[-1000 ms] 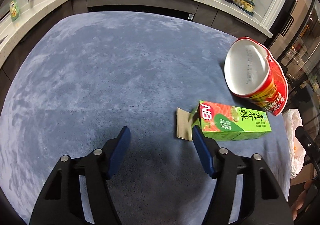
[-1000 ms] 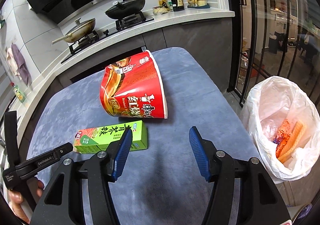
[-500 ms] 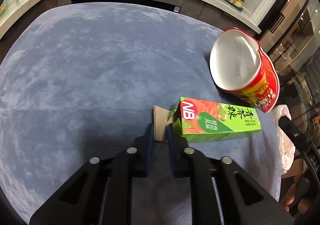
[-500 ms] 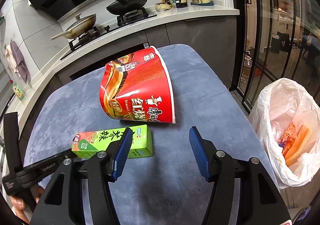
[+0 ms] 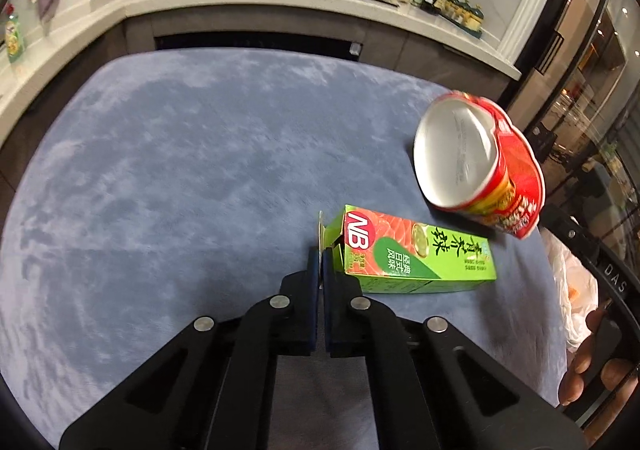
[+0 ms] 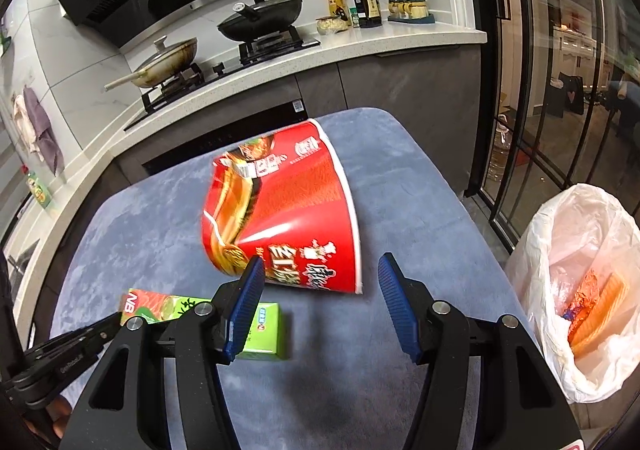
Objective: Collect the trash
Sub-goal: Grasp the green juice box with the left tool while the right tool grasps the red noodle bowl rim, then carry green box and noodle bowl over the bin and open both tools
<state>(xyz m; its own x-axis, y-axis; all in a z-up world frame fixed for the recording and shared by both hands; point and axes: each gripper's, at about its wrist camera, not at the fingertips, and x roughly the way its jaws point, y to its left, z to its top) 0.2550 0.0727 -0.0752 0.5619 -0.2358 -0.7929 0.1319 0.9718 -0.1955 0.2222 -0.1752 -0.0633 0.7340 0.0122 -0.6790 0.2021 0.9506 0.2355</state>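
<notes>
Green carton (image 5: 416, 250) lies flat, long axis left-right; left tool (image 5: 320, 262) clamped on its open flap.

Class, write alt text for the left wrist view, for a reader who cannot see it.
The left tool, shut, pinches the open end flap of a green carton lying on a blue-grey cloth-covered table. A red instant-noodle cup lies tipped over just beyond the carton, with a kitchen counter and stove behind.

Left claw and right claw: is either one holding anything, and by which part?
The left claw is shut on the open end flap of the green box. The right claw is open and holds nothing.
</notes>
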